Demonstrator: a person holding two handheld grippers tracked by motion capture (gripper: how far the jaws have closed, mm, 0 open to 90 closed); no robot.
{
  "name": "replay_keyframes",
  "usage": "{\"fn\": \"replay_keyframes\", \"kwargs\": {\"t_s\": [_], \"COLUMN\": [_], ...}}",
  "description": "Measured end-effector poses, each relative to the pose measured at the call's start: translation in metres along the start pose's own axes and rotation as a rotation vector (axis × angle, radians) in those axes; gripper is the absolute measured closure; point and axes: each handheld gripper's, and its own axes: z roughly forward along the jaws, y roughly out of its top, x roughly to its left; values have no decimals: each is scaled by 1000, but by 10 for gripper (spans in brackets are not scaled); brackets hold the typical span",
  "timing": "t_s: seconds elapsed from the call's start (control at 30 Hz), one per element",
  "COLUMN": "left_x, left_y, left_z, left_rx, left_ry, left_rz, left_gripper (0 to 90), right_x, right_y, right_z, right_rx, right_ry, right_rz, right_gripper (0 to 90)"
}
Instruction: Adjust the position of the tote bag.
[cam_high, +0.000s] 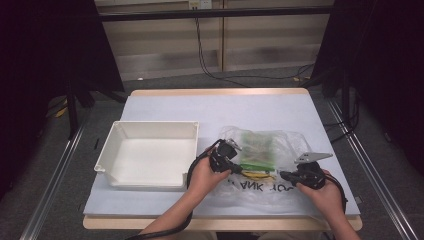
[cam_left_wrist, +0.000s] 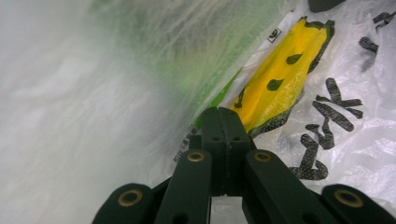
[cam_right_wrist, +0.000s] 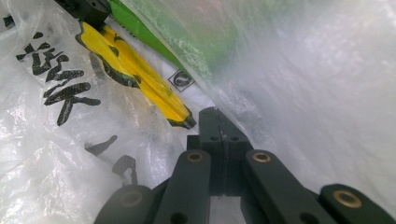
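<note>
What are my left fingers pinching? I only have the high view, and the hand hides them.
Observer: In the left gripper view the left gripper has its fingers shut on the clear plastic bag, right beside a yellow packet inside it.
Operator: And the right fingers?
Observer: The right gripper is shut too, with bag film at its tips, by the yellow packet's pointed end.
Operator: Anything else inside?
Observer: A green packet lies alongside the yellow one, under the film.
</note>
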Motion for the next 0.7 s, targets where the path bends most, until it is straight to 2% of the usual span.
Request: {"fn": "replay_keyframes", "kwargs": {"t_s": [0.1,0.23,0.27,0.3,0.37,0.43,0.5,0.53,0.57,0.63,0.7], "left_x": [-1,1,2,3,4,4,6,5,7,5,5], "left_y": [0,0,1,1,3,4,5,6,7,9,11], "left_z": [-2,-5,-6,-7,-9,-9,-12,-11,-13,-14,-16], "left_rx": [4,-3,-4,-11,-16,-40,-21,-50,-38,-58,-48], "left_ry": [17,5,7,7,6,-5,-2,-8,-7,-14,-14], "left_rz": [1,-4,0,1,3,-23,-3,-28,-14,-32,-14], "left_gripper": [900,900,896,878,850,841,812,801,779,751,743], "right_x": [-1,-1,-1,-1,-1,0,1,2,3,5,7], "right_y": [-1,0,1,2,5,9,13,15,17,21,25], "right_z": [0,-1,0,-1,-3,-5,-6,-6,-5,-4,-4], "right_rx": [-8,4,-11,-9,-40,-69,-78,-79,-81,-87,-95], "right_ry": [5,5,4,0,0,4,10,15,14,17,20], "right_rz": [4,5,-6,-7,-3,-1,-5,-10,-11,-17,-31], "right_gripper": [900,900,895,866,805,764,720,713,687,628,629]}}
